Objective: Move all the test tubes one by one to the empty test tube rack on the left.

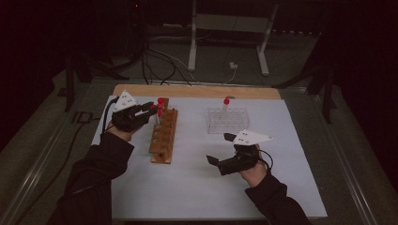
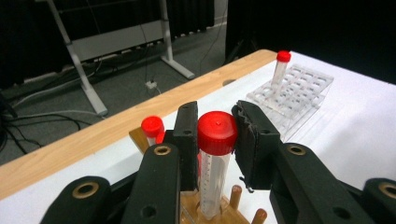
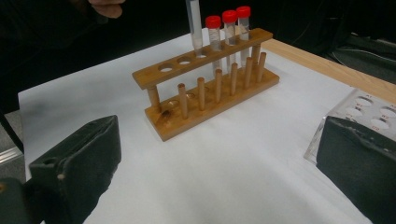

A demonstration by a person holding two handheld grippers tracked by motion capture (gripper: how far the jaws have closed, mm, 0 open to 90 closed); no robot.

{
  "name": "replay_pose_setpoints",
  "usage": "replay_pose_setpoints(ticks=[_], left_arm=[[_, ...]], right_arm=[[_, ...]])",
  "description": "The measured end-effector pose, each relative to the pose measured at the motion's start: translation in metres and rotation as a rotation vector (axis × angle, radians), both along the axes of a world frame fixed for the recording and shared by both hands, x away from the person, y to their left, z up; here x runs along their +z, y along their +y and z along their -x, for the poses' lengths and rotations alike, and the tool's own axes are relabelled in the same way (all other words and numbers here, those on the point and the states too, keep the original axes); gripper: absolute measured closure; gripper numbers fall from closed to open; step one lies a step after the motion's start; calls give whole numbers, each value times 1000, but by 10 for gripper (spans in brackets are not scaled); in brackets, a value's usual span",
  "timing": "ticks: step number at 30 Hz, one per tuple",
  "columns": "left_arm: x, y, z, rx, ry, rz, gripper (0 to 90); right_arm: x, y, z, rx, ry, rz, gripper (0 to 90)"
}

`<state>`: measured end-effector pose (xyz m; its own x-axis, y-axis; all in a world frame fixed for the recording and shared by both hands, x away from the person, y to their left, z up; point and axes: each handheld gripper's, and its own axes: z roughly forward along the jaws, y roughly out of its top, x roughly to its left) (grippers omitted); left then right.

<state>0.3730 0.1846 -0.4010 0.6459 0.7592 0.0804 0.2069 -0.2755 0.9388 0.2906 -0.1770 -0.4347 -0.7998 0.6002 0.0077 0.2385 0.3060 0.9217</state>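
My left gripper (image 2: 215,140) was clamped on a clear plastic tube with a red screw cap (image 2: 216,133), its foot in the brown wooden peg rack (image 3: 210,88). I kept it plumb — no tilting. My right gripper (image 3: 210,158) idled, jaws apart.

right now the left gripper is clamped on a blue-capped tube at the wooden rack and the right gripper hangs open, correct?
Not quite: the cap is red, not blue. The left gripper view shows the left gripper clamped on a red-capped tube at the wooden rack. The rest holds: the right gripper hangs open.
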Motion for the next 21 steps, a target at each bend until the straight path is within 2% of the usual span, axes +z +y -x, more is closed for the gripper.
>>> replay_pose_setpoints(ticks=[6, 12, 21], left_arm=[[-13, -2, -4, 3, 24, 4, 723], [-25, -4, -7, 7, 47, -18, 722], [-43, -5, -9, 18, 77, -25, 722]], right_arm=[[-1, 0, -1, 2, 7, 0, 0], [-1, 0, -1, 4, 10, 2, 0], [-1, -2, -1, 0, 7, 2, 0]])
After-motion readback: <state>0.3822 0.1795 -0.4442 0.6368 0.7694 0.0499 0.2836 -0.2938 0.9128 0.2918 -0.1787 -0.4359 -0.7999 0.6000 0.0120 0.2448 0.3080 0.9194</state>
